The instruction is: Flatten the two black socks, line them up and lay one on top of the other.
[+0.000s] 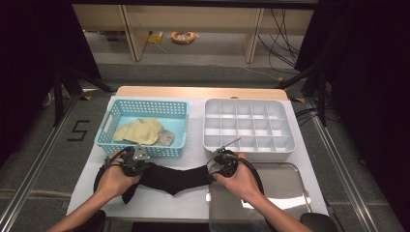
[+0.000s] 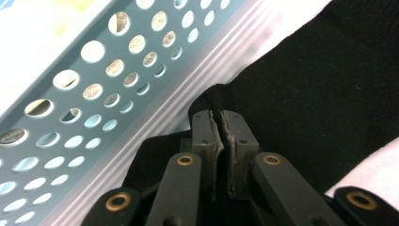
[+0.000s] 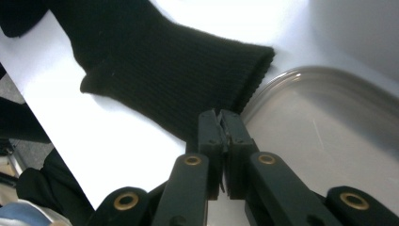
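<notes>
The blue basket [image 1: 145,128] stands toward the counter's [image 1: 193,203] far-left corner, and its perforated wall rises just beyond the left tool [image 1: 137,162], closing the way toward the far edge there. The white divided tray [image 1: 249,128] blocks the far-right part in the same way, just beyond the right tool [image 1: 223,162]. Between basket and tray a narrow bare lane runs to the far edge. The black sock [image 1: 171,178] lies stretched across the middle, flat and low. The metal tray [image 1: 275,186] fills the near-right corner, its rim touching the sock's cuff. Along the near edge, the strip between the person's forearms is bare.
</notes>
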Action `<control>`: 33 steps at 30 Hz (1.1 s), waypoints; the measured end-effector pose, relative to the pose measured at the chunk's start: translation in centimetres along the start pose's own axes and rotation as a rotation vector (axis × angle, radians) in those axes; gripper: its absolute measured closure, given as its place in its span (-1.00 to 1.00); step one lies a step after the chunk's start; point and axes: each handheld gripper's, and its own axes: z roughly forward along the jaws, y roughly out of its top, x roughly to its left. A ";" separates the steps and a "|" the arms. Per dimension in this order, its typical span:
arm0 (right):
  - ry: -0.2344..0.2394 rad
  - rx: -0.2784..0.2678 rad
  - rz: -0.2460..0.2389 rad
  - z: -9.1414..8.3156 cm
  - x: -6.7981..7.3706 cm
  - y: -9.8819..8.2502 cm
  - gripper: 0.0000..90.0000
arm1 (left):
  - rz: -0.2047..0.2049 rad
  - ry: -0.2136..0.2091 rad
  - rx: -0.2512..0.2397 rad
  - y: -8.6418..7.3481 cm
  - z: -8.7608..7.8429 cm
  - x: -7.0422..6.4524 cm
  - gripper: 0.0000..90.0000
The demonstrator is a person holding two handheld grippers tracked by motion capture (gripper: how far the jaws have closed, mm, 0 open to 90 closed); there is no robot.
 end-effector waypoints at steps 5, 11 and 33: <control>0.008 -0.024 0.021 -0.7 -0.3 -0.5 0.81 | -0.117 -0.023 -0.133 0.0 -1.2 0.7 0.59; -0.011 -0.086 0.024 -2.2 -1.3 -1.5 0.75 | -0.145 0.006 -0.183 -0.3 -4.8 3.0 0.34; -0.010 -0.100 0.052 -2.8 -1.8 -2.6 0.68 | -0.146 -0.164 0.006 -3.0 -3.4 1.4 0.59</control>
